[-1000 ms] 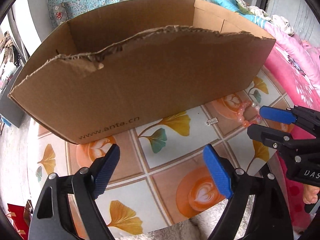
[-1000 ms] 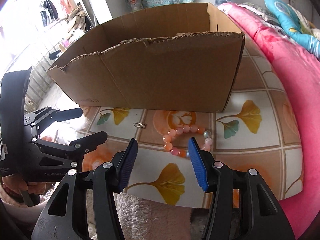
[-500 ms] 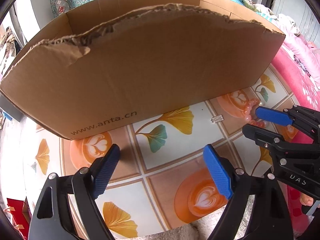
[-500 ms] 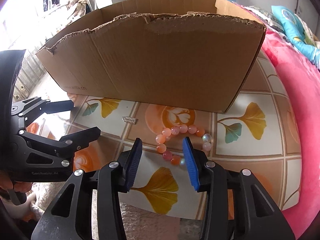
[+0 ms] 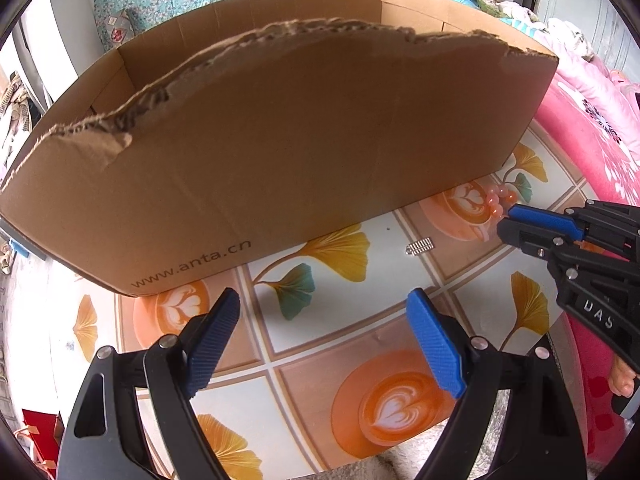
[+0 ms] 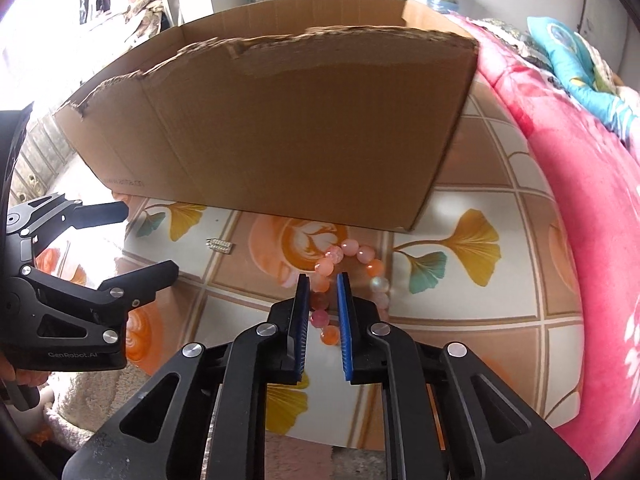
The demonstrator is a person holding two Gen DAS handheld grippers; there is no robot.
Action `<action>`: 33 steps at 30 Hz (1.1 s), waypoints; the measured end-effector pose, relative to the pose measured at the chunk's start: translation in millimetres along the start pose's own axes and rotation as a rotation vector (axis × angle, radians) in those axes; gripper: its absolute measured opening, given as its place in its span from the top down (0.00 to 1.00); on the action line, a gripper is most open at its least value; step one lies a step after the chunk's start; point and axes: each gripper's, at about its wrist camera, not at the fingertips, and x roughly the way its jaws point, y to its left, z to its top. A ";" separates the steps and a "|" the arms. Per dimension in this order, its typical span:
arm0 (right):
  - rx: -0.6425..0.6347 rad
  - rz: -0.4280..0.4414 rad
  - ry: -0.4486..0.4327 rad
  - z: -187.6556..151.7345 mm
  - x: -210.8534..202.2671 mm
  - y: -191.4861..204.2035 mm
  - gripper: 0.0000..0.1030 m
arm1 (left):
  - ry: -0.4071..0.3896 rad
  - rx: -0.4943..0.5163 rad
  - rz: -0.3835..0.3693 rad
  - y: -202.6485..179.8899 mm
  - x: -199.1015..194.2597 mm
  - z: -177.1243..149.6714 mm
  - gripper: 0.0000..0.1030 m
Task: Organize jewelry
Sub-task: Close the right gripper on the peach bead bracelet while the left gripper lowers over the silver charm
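Right gripper fingers, just closing, clamp the bracelet; left gripper fingers apart beside the box

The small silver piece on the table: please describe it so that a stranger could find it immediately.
Start at the big cardboard box on the patterned table. In front of its near wall, left of the pink bead bracelet, lies the small silver piece. It is flat, metallic and ribbed, unlike the round glossy beads.

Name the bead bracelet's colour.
Orange and pink bead bracelet, a few pale beads; clearest in right wrist view.
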 end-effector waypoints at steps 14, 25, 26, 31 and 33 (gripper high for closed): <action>0.079 0.062 -0.029 -5.8 1.2 -7.6 0.89 | -0.155 -0.010 -0.235 -15.4 -14.9 3.0 0.51; 0.102 0.104 -0.048 -12.5 1.3 -28.6 0.89 | -0.124 0.017 -0.242 -23.3 -2.1 2.5 0.80; 0.102 0.107 -0.049 -12.6 2.5 -30.3 0.89 | -0.125 0.021 -0.240 -24.2 -1.7 2.6 0.80; 0.111 0.115 -0.054 -14.4 0.8 -34.9 0.89 | -0.130 0.037 -0.227 -27.0 -1.8 4.1 0.80; 0.112 0.116 -0.056 -14.4 -0.2 -35.3 0.89 | -0.133 0.042 -0.220 -27.1 -1.7 4.4 0.80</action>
